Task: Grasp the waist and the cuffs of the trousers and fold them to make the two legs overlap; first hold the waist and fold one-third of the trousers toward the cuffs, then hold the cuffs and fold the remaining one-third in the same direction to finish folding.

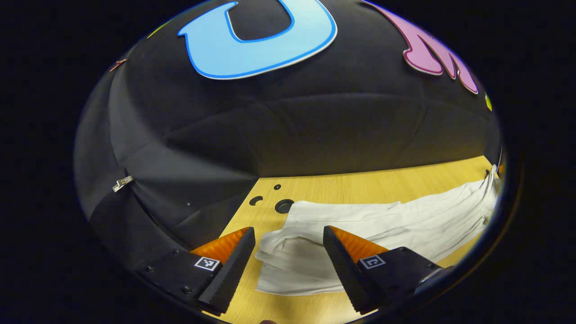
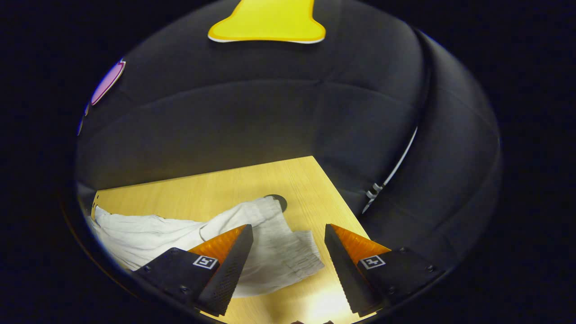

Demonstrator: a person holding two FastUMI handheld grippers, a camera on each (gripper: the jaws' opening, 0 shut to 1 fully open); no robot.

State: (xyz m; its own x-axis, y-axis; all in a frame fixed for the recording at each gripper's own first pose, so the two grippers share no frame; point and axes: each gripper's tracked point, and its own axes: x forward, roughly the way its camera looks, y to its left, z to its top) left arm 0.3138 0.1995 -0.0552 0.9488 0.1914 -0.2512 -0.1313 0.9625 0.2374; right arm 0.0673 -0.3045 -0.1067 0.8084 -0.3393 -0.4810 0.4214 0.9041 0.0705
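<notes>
Two grippers, both spread, neither gripping. Left gripper view: left gripper [image 1: 288, 252] hovers over the cuffs end of the white trousers [image 1: 360, 225] on the table [image 1: 360, 184] — layers rumpled, so a pinch may catch only one. Right gripper view: right gripper [image 2: 288, 252] above the gathered waist [image 2: 288, 252] — the loose corner could slip free.

A light wood-grain counter [image 1: 360, 184] fills the lower part of both views, its surface pale yellow with fine lines running along it. Several round holes [image 1: 284, 206] are cut into it near one corner. Black cloth [image 1: 315, 130] hangs as the wall behind and beside the counter, creased in soft folds. A bright glare [image 2: 326, 306] lies on the counter's near edge in the right gripper view.
</notes>
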